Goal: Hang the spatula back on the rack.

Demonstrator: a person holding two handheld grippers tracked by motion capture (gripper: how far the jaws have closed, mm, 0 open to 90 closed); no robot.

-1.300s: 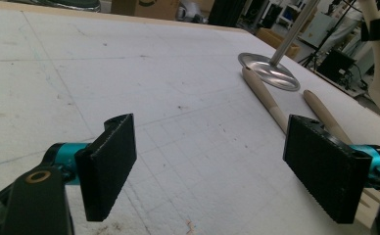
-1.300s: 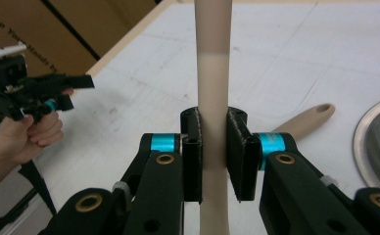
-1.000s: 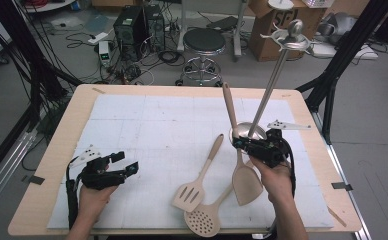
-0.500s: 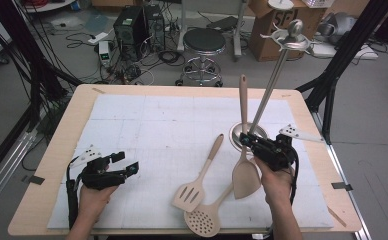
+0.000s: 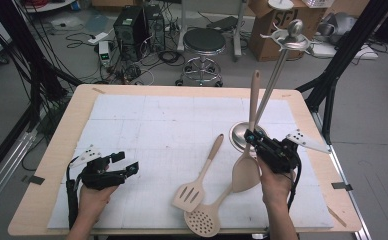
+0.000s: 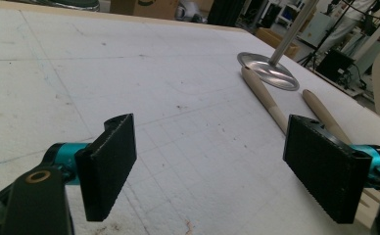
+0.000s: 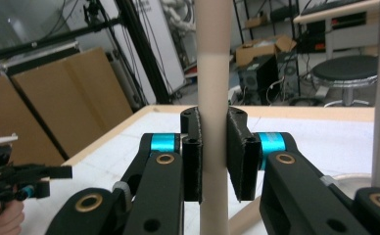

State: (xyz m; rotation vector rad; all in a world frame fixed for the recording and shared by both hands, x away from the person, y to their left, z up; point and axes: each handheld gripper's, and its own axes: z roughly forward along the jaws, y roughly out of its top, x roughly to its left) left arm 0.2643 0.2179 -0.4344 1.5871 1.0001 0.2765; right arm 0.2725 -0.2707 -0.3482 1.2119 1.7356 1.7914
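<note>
The tabletop (image 5: 132,107), covered by a white gridded mat, carries a metal rack (image 5: 277,75) at the far right: a round base, a slanting pole, hooks at the top. The right gripper (image 5: 254,140), just near of that base, has its jaws pinching the handle of a beige spatula (image 5: 245,170). The spatula's long axis stands almost upright, blade down near the mat, handle tip rising beside the pole, so the hooks lie up and slightly right of it. A slotted turner (image 5: 194,185) and a perforated spoon (image 5: 204,220) lie left of it, handles pointing far-right. The left gripper (image 5: 127,167) rests at the near left, jaws spread and empty, well apart from everything. A cardboard box behind the rack bears print too blurred to read.
</note>
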